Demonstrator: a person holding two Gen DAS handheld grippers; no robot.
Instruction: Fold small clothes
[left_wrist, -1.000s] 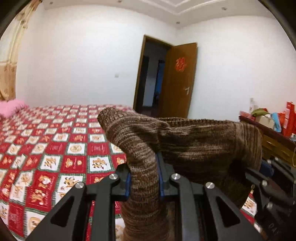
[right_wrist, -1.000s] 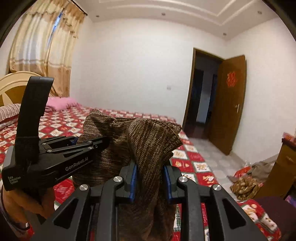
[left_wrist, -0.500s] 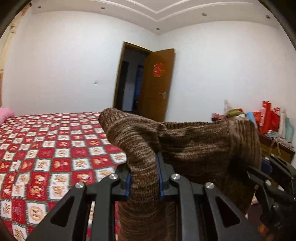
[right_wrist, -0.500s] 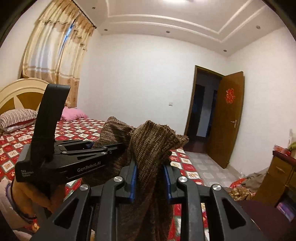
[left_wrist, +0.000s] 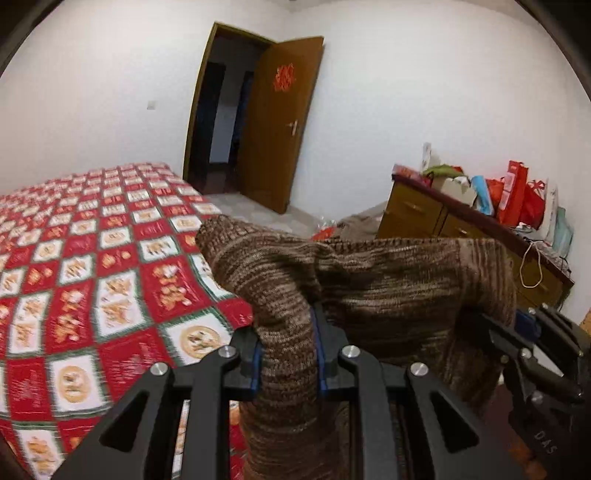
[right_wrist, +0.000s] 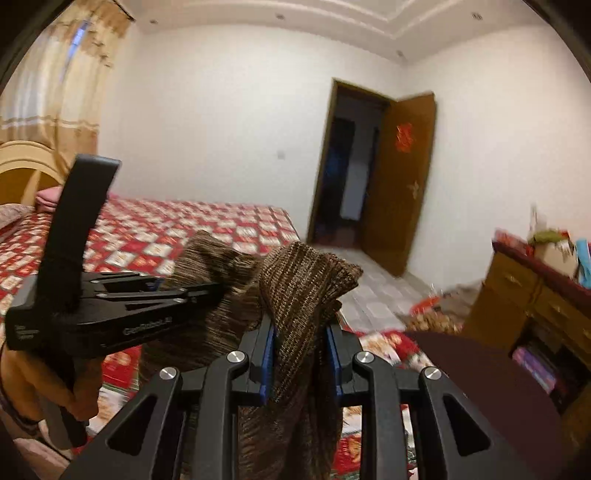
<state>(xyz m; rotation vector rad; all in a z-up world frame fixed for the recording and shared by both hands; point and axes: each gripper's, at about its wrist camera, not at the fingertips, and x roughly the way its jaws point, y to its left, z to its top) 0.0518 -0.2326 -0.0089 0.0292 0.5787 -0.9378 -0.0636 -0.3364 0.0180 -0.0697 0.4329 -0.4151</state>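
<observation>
I have the left hand-held gripper (left_wrist: 287, 354) clamped on one bunched corner of the brown knitted garment (left_wrist: 388, 295) — its blue pads (left_wrist: 255, 369) press the knit from both sides, and a rounded fold of wool rises above the fingertips while the rest hangs down between the black fingers. To the left of that gripper and below it lies the bed (left_wrist: 92, 277) with its red, white and green patterned cover, reaching away toward the white wall. Ahead of the gripper stands the open wooden door (left_wrist: 284, 122) with a red ornament on it. From my left grip the garment stretches as a taut band over to the right, where it drapes over the tip of the right hand-held gripper (left_wrist: 524, 325) at the right edge of the left wrist view. Beyond that, to the right, a wooden cabinet (left_wrist: 424, 214) carries red bags and boxes on its top. In the right wrist view the right hand-held gripper (right_wrist: 301, 350) is likewise clamped on the knit — a peaked corner stands above its blue pads and the cloth trails down between its fingers. To its left I see the left one from the side, held in a hand (right_wrist: 48, 384), with the garment bridging the two above the bed. Curtains (right_wrist: 55, 92) hang at far left.
</observation>
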